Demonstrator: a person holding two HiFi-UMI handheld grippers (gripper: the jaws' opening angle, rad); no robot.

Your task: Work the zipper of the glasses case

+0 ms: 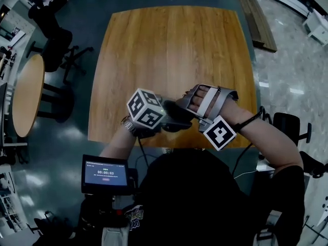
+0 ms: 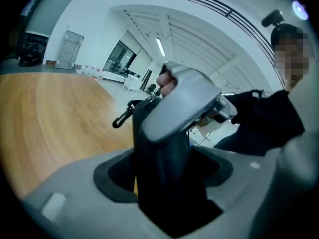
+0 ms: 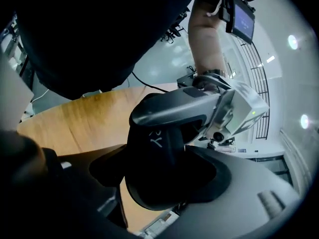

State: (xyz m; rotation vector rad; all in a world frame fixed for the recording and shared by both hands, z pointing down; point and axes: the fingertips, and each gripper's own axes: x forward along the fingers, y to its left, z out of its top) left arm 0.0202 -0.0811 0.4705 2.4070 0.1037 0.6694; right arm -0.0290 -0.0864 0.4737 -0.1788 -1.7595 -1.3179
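- Glasses case (image 1: 177, 120), dark and rounded, is up off the bench (image 1: 169, 45), held over its near edge between the two grippers, just in front of the person's chest.
- Left gripper (image 2: 167, 180) has its jaws spread wide. One end of the case stands between them, and a sliver of wood shows between the case and one jaw, so the pads do not seem to press on it.
- Right gripper (image 3: 167, 183) comes at the case from the opposite end. Its jaws stand wide but appear to be closed on the case's body, which fills the space between them and carries a small pale marking.
- In each gripper view, a grey jaw of the other gripper lies over the far end of the case.
- Small black snap hook (image 2: 121, 118) sticks out from the case's far end in the left gripper view.
- In the head view the left gripper's marker cube (image 1: 146, 109) sits to the left of the case. The right hand (image 1: 209, 99) and its own cube (image 1: 219, 133) are to the right.
- The bench is a bare wooden top with rounded corners.
- Small screen (image 1: 105, 174) sits below the left forearm, and a round wooden table (image 1: 25, 94) stands well off to the left.
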